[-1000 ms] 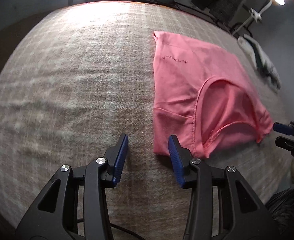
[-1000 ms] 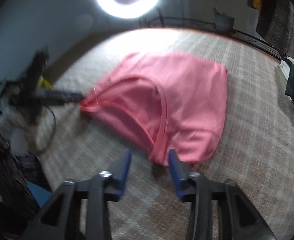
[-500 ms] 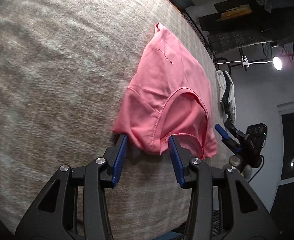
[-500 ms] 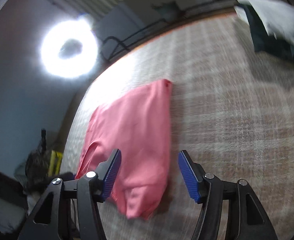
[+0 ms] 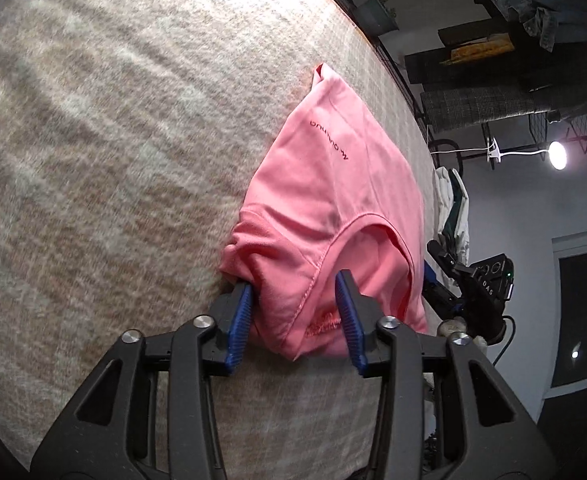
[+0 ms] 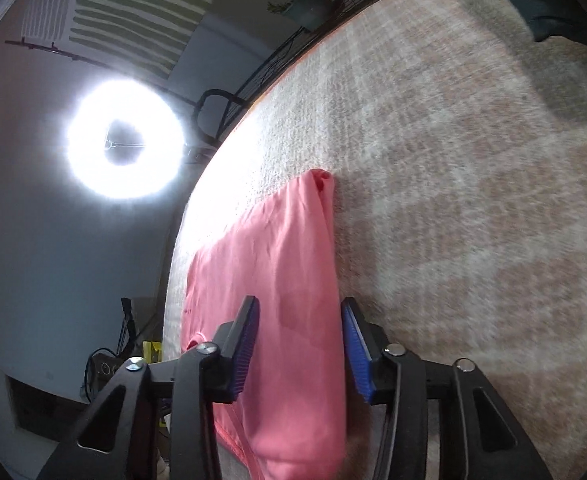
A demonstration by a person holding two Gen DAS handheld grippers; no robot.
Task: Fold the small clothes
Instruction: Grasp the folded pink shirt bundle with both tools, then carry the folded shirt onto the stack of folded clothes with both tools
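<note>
Pink jersey garment point(image 5: 325, 216) lies on your beige woven blanket point(image 5: 113, 140); your left gripper point(image 5: 295, 320) and right gripper point(image 6: 299, 344) have just been closing, jaws part-open astride its edges.

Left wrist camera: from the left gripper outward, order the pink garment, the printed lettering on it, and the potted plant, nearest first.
1. Pink garment, its near edge between the left gripper fingers.
2. Printed lettering, farther up the cloth.
3. Potted plant, beyond the bed's far edge.

The garment point(image 5: 325, 216) lies on the blanket point(image 5: 113, 160), its near edge between both tools' jaws.
</note>
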